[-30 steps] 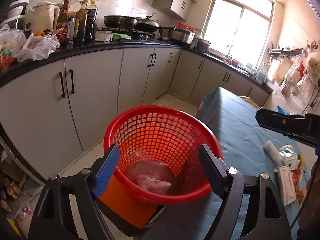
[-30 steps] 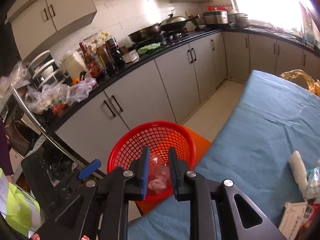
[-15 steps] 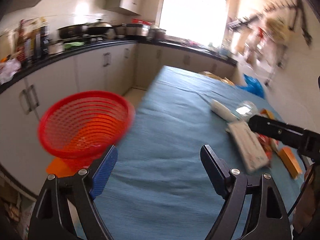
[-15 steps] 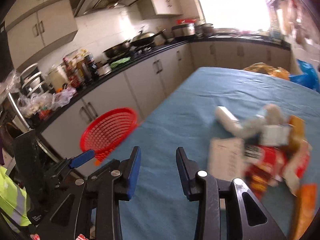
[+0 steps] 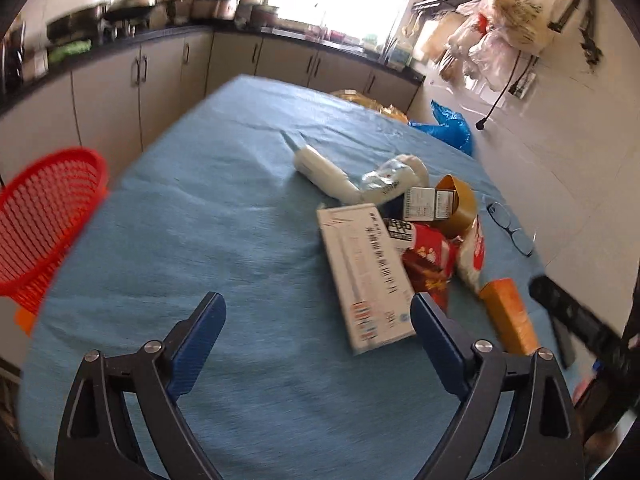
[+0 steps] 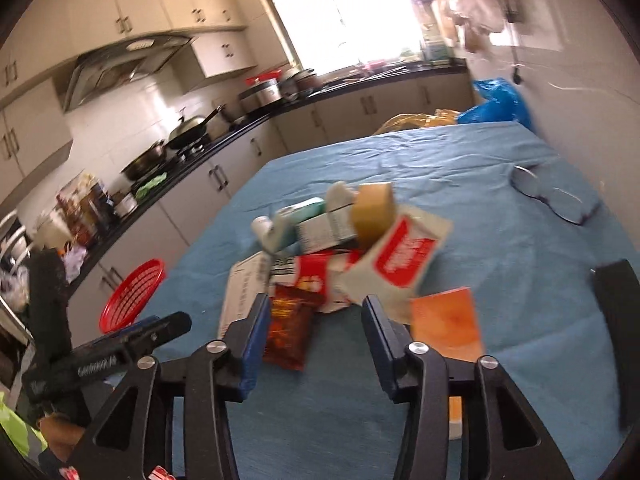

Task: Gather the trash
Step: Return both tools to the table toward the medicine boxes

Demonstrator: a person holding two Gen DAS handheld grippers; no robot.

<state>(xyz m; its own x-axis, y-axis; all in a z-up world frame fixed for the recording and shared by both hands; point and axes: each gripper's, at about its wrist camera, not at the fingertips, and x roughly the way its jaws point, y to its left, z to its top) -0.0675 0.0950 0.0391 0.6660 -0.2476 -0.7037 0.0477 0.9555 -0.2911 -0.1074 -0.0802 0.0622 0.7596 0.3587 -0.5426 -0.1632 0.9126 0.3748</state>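
Both grippers, left (image 5: pixel 318 312) and right (image 6: pixel 312 314), are opening their fingers (nothing between them) above the trash pile (image 5: pixel 404 232) on the blue desk (image 5: pixel 208 220); red basket (image 5: pixel 44 216) sits at the desk's left edge.

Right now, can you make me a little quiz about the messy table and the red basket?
1. True or false: the red basket stands on the blue tablecloth.
2. What lies apart from the trash pile, near the table's edge? A) eyeglasses B) a spoon C) a cup
3. Fill in: neither the left gripper nor the right gripper holds ____.

Key:
1. False; it sits beside the table, off the cloth.
2. A, the eyeglasses.
3. Anything; both sets of jaws are opening with nothing pinched.
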